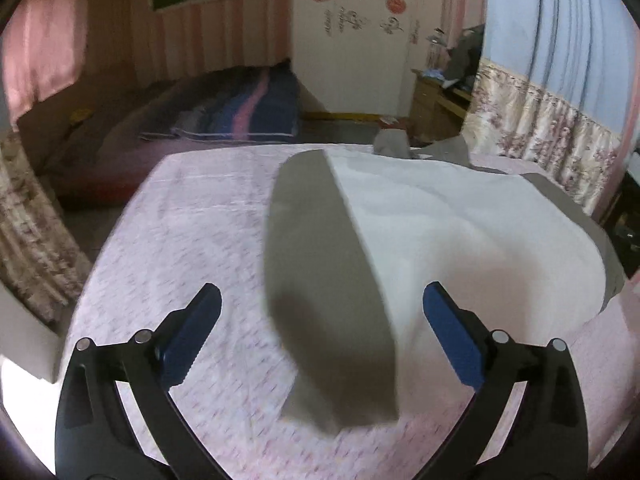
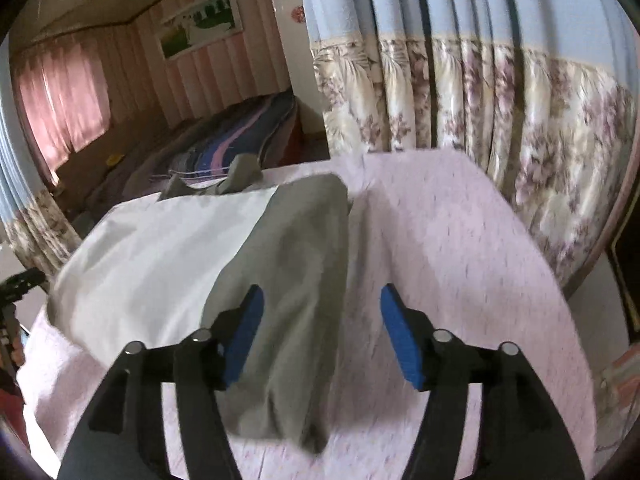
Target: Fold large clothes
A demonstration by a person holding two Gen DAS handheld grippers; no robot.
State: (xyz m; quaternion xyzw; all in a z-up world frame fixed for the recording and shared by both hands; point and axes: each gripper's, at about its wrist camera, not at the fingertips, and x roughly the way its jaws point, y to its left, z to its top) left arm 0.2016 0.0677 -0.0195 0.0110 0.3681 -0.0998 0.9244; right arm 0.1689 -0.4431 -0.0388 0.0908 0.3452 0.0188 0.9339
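A large white and grey garment (image 1: 440, 232) lies spread on the pink bedspread (image 1: 192, 240). In the left wrist view its grey sleeve (image 1: 320, 288) runs down the middle and ends between and below the fingers. My left gripper (image 1: 322, 300) hovers above it, open wide, its blue pads (image 1: 188, 340) touching nothing. In the right wrist view the garment's other grey sleeve (image 2: 296, 280) lies folded along the white body (image 2: 160, 260). My right gripper (image 2: 322, 300) is open over that sleeve's right edge, not pressing on the cloth.
A flowered curtain (image 2: 500, 128) hangs close behind the bed's right side. A second bed with a striped blanket (image 1: 248, 112) stands farther back. A wooden desk (image 1: 436, 100) with clutter sits beside a white wardrobe (image 1: 352, 40). Part of the left gripper (image 2: 20, 284) shows at the right wrist view's left edge.
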